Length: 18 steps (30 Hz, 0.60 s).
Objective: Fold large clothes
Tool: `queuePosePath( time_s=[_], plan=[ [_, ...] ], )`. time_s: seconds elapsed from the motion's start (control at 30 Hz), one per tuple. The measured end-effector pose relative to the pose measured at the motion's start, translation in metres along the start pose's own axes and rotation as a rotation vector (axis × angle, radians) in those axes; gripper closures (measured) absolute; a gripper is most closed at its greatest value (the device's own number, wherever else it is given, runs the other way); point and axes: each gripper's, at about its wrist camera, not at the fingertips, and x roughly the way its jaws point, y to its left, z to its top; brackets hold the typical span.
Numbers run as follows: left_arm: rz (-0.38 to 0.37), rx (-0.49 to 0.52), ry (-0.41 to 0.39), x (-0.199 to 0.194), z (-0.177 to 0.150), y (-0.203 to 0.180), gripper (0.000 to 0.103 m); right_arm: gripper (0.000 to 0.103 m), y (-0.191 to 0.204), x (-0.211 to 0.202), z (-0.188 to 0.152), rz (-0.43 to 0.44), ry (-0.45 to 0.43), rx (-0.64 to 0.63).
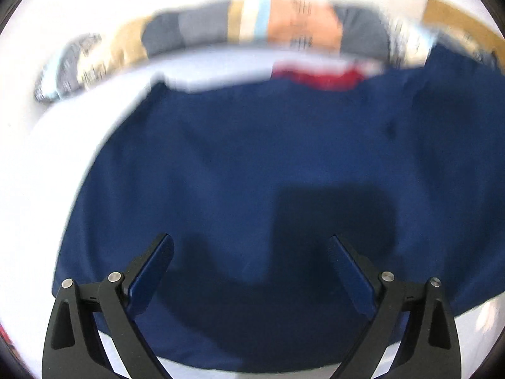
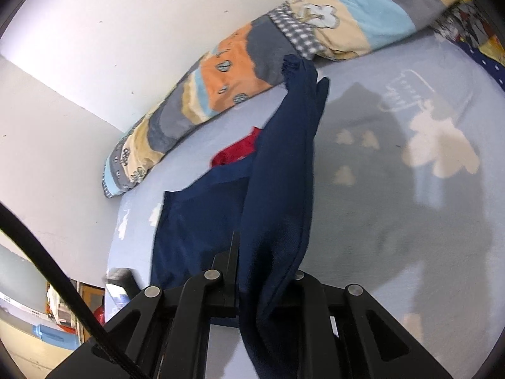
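A large navy blue garment (image 1: pixel 252 164) lies spread on the pale blue bed sheet (image 1: pixel 63 145). My left gripper (image 1: pixel 251 243) hovers over its near part, jaws wide apart, nothing between the blue pads. In the right wrist view my right gripper (image 2: pixel 249 243) is shut on a fold of the navy garment (image 2: pixel 281 189). The cloth is lifted off the bed and hangs over the jaws, hiding the right fingertip. The rest of the garment still lies flat to the left. A red patch (image 2: pixel 235 151) shows at its far end.
A rolled patchwork quilt (image 2: pixel 240 63) in orange, grey and blue lies along the white wall (image 2: pixel 126 31) behind the bed. The sheet (image 2: pixel 410 189) has white cartoon prints. A black cable (image 2: pixel 47 268) crosses the lower left; a room floor with boxes shows beyond the bed edge.
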Motion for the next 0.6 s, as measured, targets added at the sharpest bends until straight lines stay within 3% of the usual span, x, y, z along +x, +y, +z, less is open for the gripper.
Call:
queuePosePath(
  time_s=[0.13,0.27,0.47,0.6],
  plan=[
    [0.005,-0.118,-0.061,-0.016,0.003,0.037,0.006,0.09,0.043,0.011,0.006,-0.04,0.011,-0.034],
    [0.025,-0.257,-0.177,-0.05,0.01,0.09,0.006,0.09,0.094,0.034,0.009,-0.1,0.028,-0.087],
    [0.042,-0.367,-0.187,-0.069,-0.001,0.161,0.006,0.09,0.163,0.085,-0.01,-0.169,0.061,-0.181],
    [0.063,-0.46,-0.193,-0.081,-0.015,0.208,0.006,0.09,0.213,0.135,-0.041,-0.226,0.086,-0.276]
  ],
)
